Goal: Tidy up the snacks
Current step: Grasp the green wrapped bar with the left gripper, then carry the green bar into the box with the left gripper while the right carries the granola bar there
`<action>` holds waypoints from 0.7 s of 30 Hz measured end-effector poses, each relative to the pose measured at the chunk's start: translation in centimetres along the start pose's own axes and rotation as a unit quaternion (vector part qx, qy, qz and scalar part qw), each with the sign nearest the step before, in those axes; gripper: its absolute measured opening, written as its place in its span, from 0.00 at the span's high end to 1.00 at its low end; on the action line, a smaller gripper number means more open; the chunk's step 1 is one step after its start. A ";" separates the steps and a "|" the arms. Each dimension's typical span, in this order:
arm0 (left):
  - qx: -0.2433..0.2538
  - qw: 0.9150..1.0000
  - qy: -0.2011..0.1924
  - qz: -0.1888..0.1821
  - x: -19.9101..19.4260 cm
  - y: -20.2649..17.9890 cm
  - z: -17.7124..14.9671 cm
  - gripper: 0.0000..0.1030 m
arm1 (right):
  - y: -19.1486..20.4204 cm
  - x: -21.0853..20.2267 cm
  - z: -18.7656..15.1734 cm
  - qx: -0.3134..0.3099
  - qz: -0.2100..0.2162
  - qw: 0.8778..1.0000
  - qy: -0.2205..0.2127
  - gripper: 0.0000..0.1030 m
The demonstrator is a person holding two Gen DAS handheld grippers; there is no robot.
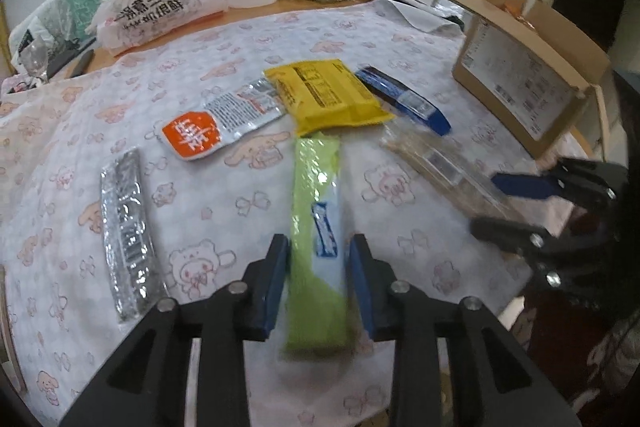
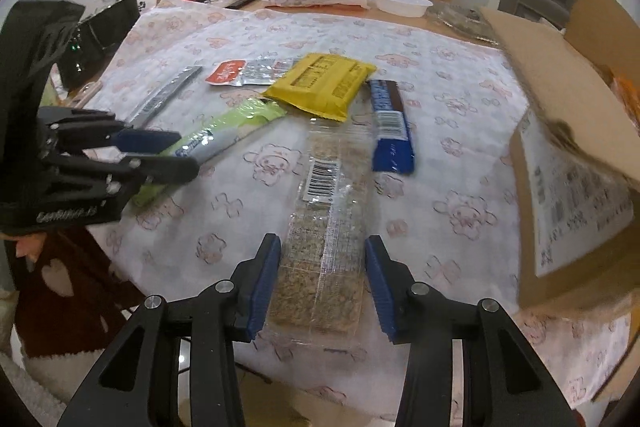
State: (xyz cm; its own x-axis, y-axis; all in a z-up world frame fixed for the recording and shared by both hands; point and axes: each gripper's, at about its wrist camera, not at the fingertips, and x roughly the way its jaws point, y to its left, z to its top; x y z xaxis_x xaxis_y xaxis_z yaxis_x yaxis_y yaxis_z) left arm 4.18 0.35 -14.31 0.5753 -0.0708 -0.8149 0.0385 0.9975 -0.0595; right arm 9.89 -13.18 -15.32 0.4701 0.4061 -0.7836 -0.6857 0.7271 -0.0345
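Currently on the near tablecloth (image 1: 248,39): green wafer pack (image 1: 316,227), light, crinkly, slippery film; left gripper (image 1: 318,279) spread open astride its near end, not pinching. Clear cereal bar (image 2: 324,247), stiff, brittle; right gripper (image 2: 322,283) likewise open astride. Grip both mid-width. Cardboard box (image 2: 568,147) stands right.

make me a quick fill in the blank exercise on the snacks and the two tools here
1. The left tool straddles the long ____ packet.
2. The right tool straddles a clear packet bearing a white ____ label.
3. The blue bar lies just right of the ____ packet.
4. At the table's right side stands an open ____ box.

Missing words: green; barcode; yellow; cardboard
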 end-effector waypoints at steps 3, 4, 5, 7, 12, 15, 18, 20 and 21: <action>-0.004 1.000 -0.012 0.012 0.6 0.0 0.7 0.72 | -0.5 0.0 -0.1 0.016 0.002 1.000 -0.009 0.61; -0.006 1.000 -0.013 0.014 0.7 0.0 0.8 0.72 | -0.6 0.1 0.1 0.021 0.002 1.000 -0.012 0.60; -0.005 1.000 -0.016 0.019 0.9 -0.1 1.0 0.72 | -0.7 0.2 0.2 0.023 0.002 1.000 -0.015 0.60; 0.003 0.999 -0.022 0.029 1.1 -0.3 1.1 0.72 | -0.6 0.6 0.4 0.019 -0.004 1.000 -0.025 0.58; 0.007 0.999 -0.031 0.033 1.2 -0.5 1.1 0.77 | -0.6 1.3 0.8 0.005 -0.015 0.999 -0.047 0.56; 0.002 0.999 -0.039 0.032 1.4 -0.5 1.1 0.77 | -0.6 1.4 1.0 0.006 -0.018 0.999 -0.050 0.57; 0.001 0.999 -0.042 0.035 1.5 -0.7 1.3 0.76 | -0.2 1.4 1.0 -0.002 -0.022 0.998 -0.052 0.65; -0.001 0.998 -0.045 0.040 1.6 -0.7 1.4 0.76 | -0.1 1.4 1.1 -0.003 -0.024 0.998 -0.051 0.65; -0.001 0.998 -0.045 0.042 1.6 -0.8 1.4 0.76 | -0.1 1.4 1.1 -0.001 -0.024 0.998 -0.051 0.65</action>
State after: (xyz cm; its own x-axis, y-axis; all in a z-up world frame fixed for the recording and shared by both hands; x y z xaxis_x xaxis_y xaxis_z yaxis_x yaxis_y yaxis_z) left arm 6.23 -0.55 -14.80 0.6471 0.0129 -0.7623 -0.0144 0.9999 0.0047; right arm 11.21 -12.15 -15.72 0.5565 0.4247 -0.7141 -0.6615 0.7466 -0.0714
